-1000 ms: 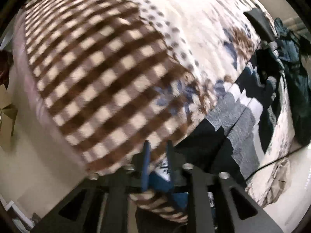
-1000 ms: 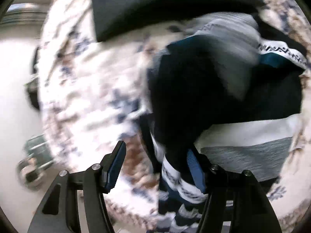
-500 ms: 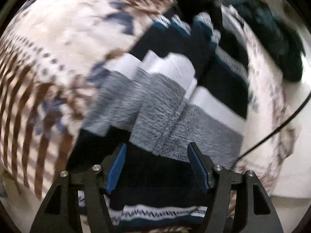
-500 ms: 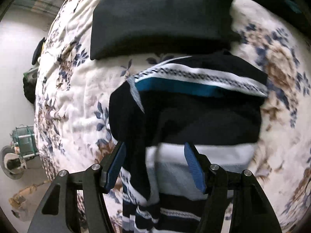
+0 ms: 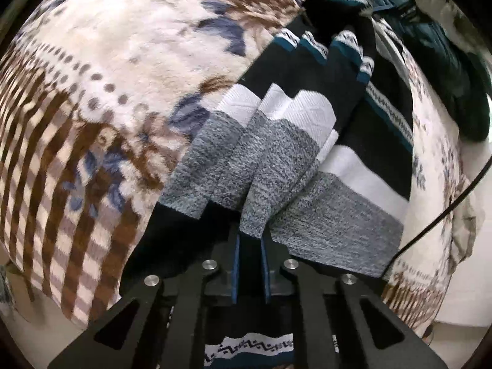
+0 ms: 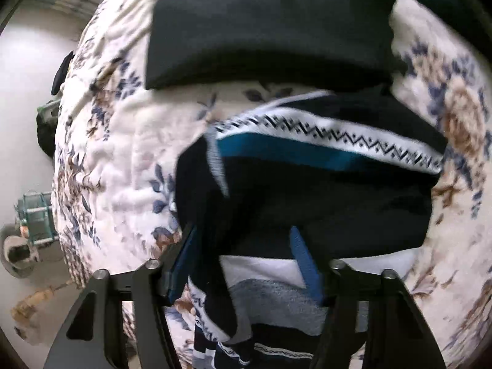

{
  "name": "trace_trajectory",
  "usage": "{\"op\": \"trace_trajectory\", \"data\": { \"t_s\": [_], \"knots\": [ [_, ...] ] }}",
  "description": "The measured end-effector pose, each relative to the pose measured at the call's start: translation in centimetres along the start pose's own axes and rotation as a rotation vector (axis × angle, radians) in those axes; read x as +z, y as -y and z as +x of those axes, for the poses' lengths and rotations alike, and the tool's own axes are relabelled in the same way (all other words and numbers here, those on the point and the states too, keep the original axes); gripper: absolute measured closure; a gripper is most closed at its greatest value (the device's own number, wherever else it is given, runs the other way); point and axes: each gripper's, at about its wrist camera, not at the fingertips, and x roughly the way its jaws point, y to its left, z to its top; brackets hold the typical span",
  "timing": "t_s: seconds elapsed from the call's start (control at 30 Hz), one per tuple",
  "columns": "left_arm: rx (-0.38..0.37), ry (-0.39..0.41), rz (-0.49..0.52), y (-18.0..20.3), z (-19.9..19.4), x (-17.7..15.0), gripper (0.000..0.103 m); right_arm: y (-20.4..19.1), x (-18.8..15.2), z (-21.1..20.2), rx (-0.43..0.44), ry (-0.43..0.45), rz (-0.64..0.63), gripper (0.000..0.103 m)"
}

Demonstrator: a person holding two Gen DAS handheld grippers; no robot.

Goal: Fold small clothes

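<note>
On the floral blanket (image 5: 147, 43) — striped knit sweater (image 5: 307, 160), part folded.

Your left gripper (image 5: 249, 243), at 6 o'clock in its view, has its jaws narrow, pinched on the sweater's grey-and-black fold. Your right gripper (image 6: 243, 264) is closing — sweater cloth lies between its blue pads (image 6: 303, 261), not yet pressed. Folded dark garment (image 6: 270, 27) lies at 12 o'clock beyond.

A floral blanket (image 5: 147, 46) with a brown checked border (image 5: 52, 184) covers the bed. A black cable (image 5: 442, 215) runs along its edge, and a dark green garment (image 5: 455, 70) lies farther back.
</note>
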Motion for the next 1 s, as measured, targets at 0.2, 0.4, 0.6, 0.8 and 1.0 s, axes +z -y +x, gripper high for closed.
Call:
{"op": "trace_trajectory", "data": {
  "t_s": [0.2, 0.4, 0.6, 0.8, 1.0],
  "knots": [
    [-0.016, 0.04, -0.047, -1.8, -3.4, -0.9, 0.095, 0.0, -0.1, -0.8, 0.065, 0.093, -0.004, 0.098],
    [-0.037, 0.056, -0.099, -3.3, -5.2, -1.7, 0.095, -2.7, -0.3, -2.9, 0.097, 0.144, -0.04, 0.098],
    [-0.016, 0.034, -0.182, -5.8, -3.3, -1.3, 0.095, -6.8, 0.3, -0.6, 0.057, 0.116, -0.091, 0.098],
    [-0.042, -0.028, -0.241, -8.6, -0.7, -0.6, 0.092, -9.4, 0.9, 4.8, -0.06, 0.082, -0.096, 0.098],
    [-0.258, -0.01, -0.426, -12.4, -4.7, -1.6, 0.055, -9.0, -0.7, 5.5, 0.005, -0.099, -0.149, 0.055]
  ]
}}
